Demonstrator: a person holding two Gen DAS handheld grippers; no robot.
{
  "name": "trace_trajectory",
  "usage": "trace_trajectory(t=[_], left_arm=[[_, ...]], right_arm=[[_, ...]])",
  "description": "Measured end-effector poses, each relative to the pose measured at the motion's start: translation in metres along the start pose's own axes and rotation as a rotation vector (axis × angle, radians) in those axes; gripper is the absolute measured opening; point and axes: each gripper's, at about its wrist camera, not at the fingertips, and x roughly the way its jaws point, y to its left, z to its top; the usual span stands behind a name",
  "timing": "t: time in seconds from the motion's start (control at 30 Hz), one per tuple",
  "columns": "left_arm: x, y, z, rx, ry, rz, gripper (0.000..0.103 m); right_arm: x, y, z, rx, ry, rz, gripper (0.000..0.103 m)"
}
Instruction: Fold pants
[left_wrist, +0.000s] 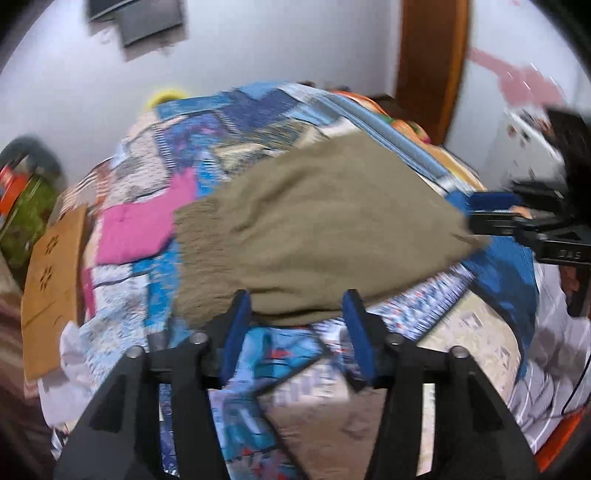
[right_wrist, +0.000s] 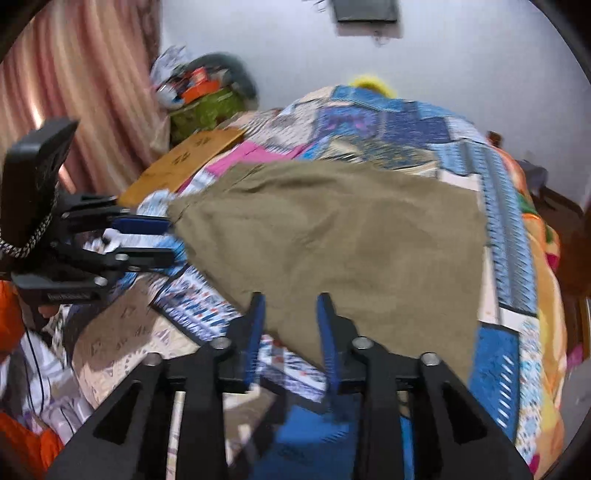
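Olive-brown pants (left_wrist: 321, 229) lie spread on a patchwork quilt (left_wrist: 207, 147) on a bed; they also show in the right wrist view (right_wrist: 351, 236). My left gripper (left_wrist: 297, 306) is open, its blue-padded fingers at the near edge of the pants, nothing between them. My right gripper (right_wrist: 291, 306) is open at its near edge of the pants. The right gripper shows in the left view (left_wrist: 480, 214) at the pants' right corner. The left gripper shows in the right view (right_wrist: 166, 240) at the pants' left corner, open.
A brown cardboard sheet (left_wrist: 51, 280) lies at the bed's left side. A green basket of clutter (right_wrist: 207, 107) stands by a pink curtain (right_wrist: 74, 74). A wooden door frame (left_wrist: 432, 62) and white wall are behind the bed. An orange blanket (right_wrist: 546, 266) edges the quilt.
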Motion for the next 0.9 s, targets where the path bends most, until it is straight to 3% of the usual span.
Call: trace_trajectory(t=[0.27,0.37,0.47,0.67,0.9], left_arm=[[0.024,0.070,0.002,-0.254,0.058,0.043,0.056],[0.039,0.081,-0.002,-0.324,0.096,-0.017,0.056],[0.053,0.087,-0.008,-0.408,0.119,-0.142,0.050],[0.050,0.077,-0.006,-0.380,0.095,-0.105,0.044],[0.047,0.055,-0.008,-0.205,0.080,0.043,0.043]], right_arm=[[-0.038,-0.061,-0.014,0.224,-0.071,-0.134,0.035],[-0.037,-0.082,-0.025,0.299,-0.052,-0.167,0.035],[-0.030,-0.095,-0.036,0.340,-0.011,-0.177,0.035],[-0.009,-0.098,-0.050,0.352,0.059,-0.165,0.035],[0.002,-0.093,-0.069,0.317,0.112,-0.174,0.035]])
